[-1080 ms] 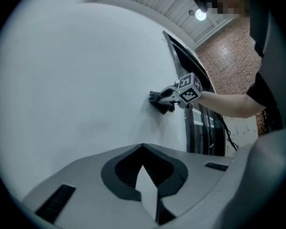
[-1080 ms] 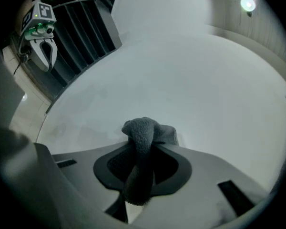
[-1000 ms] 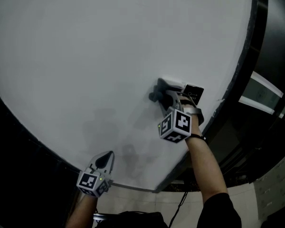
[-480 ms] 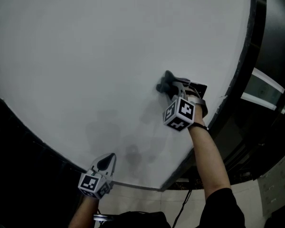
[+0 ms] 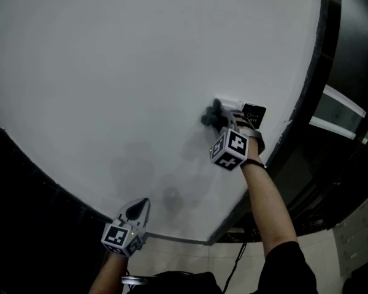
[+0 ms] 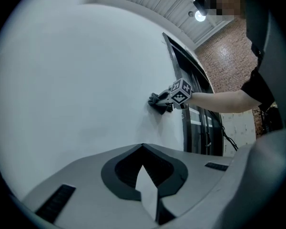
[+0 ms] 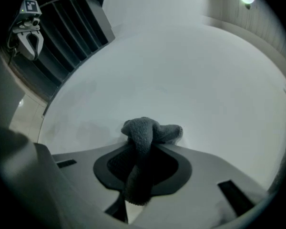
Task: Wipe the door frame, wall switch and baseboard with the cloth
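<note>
My right gripper (image 5: 224, 122) is shut on a dark grey cloth (image 5: 210, 117) and presses it against the white wall (image 5: 141, 72). A white wall switch (image 5: 228, 102) shows just above the cloth, partly hidden by it. In the right gripper view the cloth (image 7: 144, 131) bunches out between the jaws of that gripper (image 7: 140, 149) and touches the wall. My left gripper (image 5: 138, 204) hangs low near the wall's bottom edge, shut and holding nothing. In the left gripper view the cloth (image 6: 157, 101) shows far ahead on the wall. The dark door frame (image 5: 316, 72) runs to the right of the switch.
A dark panel (image 5: 24, 188) borders the wall on the left. Pale floor tiles (image 5: 190, 259) and a black cable (image 5: 233, 262) lie below the wall's bottom edge. Beyond the door frame is a dark glazed door (image 5: 349, 121). The person's bare right forearm (image 5: 267, 201) reaches up to the gripper.
The right gripper and the cloth shifted right and up along the wall over the switch, then slightly back down. The left gripper has barely moved.
</note>
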The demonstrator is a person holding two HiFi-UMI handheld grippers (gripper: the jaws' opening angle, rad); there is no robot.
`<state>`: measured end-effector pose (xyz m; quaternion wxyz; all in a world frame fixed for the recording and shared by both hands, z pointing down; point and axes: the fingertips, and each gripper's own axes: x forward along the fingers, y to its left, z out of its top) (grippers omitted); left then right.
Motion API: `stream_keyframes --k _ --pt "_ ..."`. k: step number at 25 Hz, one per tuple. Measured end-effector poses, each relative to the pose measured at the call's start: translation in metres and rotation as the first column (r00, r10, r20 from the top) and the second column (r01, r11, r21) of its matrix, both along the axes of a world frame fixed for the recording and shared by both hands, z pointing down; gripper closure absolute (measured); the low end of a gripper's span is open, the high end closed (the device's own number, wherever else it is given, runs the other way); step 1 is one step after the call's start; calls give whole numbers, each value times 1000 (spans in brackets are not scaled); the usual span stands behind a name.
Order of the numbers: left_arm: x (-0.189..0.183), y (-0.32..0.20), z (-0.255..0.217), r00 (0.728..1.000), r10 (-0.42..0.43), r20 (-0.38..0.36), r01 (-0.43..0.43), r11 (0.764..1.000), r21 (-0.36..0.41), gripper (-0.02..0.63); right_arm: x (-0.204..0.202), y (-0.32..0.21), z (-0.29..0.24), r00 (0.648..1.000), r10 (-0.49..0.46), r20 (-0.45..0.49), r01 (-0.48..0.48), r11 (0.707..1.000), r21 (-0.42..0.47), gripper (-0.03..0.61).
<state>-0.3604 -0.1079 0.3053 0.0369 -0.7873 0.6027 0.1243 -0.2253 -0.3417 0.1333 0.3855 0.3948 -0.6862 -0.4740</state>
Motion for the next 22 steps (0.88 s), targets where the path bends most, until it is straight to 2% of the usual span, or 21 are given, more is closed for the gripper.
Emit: stream_keyframes --k 3,10,12,13,14,15,17,18,19,20,22 --pt "2 -2 1 1000 7 -2 -7 1000 4 612 0 -2 3 1000 -1 2 1 1000 -14 492" --pt "9 -5 10 1000 19 -6 -19 999 -40 612 3 -4 13 1000 -8 18 9 999 -54 492" --pt "7 -3 11 1000 18 -9 -19 999 -48 612 -9 7 20 997 -56 56 62 992 -113 492" --pt "5 -3 12 1000 15 -15 -16 998 -53 612 -21 17 24 989 -105 109 122 979 -165 492" --pt "3 -2 13 1000 12 -24 -13 998 -55 612 -36 30 25 967 -167 193 210 950 -232 492" --pt "2 -2 14 999 8 -35 -10 999 -51 612 -53 47 20 924 -229 306 321 899 -297 492" --pt "1 -3 16 999 8 -43 -9 999 -42 612 -80 76 -7 785 -301 541 537 768 -351 492" --pt "3 -3 16 999 10 -38 -12 999 -45 612 -85 82 -23 720 -309 621 600 727 -335 492" --pt "4 -3 15 999 13 -33 -15 999 -48 612 -86 80 -38 677 -307 668 628 715 -308 492" --pt "4 -3 14 999 14 -30 -15 999 -45 612 -83 73 -48 656 -301 693 631 722 -283 492" --pt "5 -1 15 999 11 -32 -13 999 -45 612 -70 54 -56 633 -278 723 623 737 -262 492"
